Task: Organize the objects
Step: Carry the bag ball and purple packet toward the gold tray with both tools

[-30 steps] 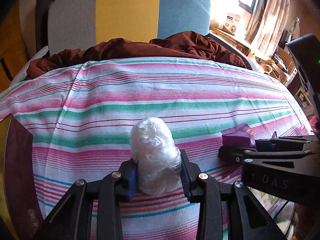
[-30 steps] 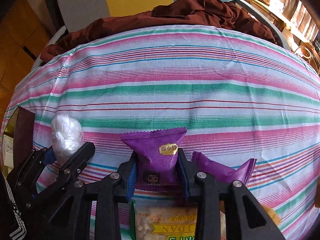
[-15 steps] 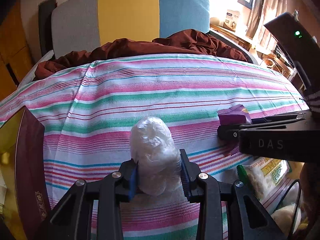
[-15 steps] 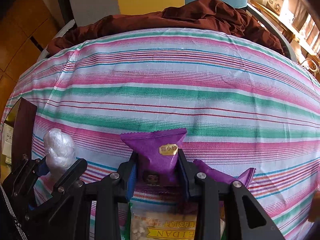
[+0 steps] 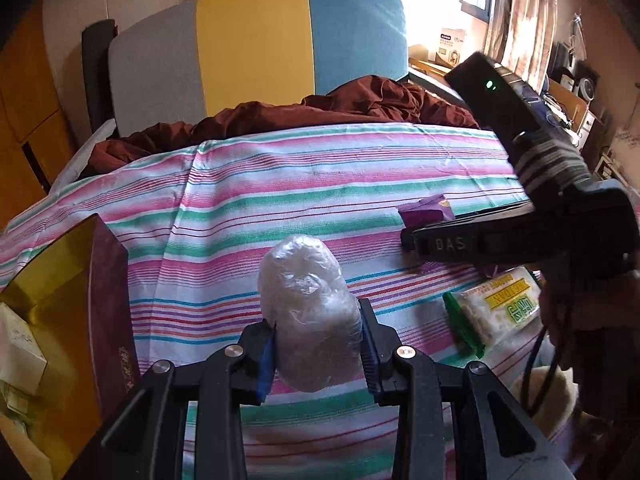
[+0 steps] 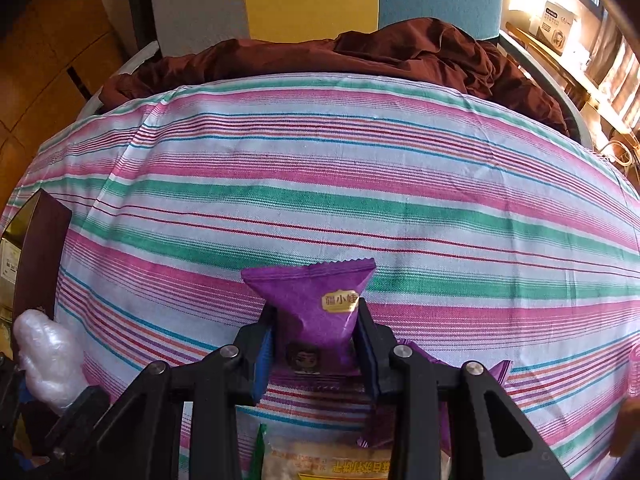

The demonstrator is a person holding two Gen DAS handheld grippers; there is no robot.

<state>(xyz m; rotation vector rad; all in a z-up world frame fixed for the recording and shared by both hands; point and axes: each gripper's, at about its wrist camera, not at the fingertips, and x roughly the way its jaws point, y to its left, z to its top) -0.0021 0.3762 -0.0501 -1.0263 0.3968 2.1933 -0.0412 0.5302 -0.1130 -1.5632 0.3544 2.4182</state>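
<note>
one purple packet point(image 6: 384, 412) half hidden

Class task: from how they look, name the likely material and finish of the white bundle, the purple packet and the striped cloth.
White bundle: thin translucent plastic film, glossy, crinkled with highlights.
Purple packet: probably matte plastic or foil laminate; the top seam has a zigzag edge.
Striped cloth: woven fabric, matte, with visible weave and soft folds.
</note>
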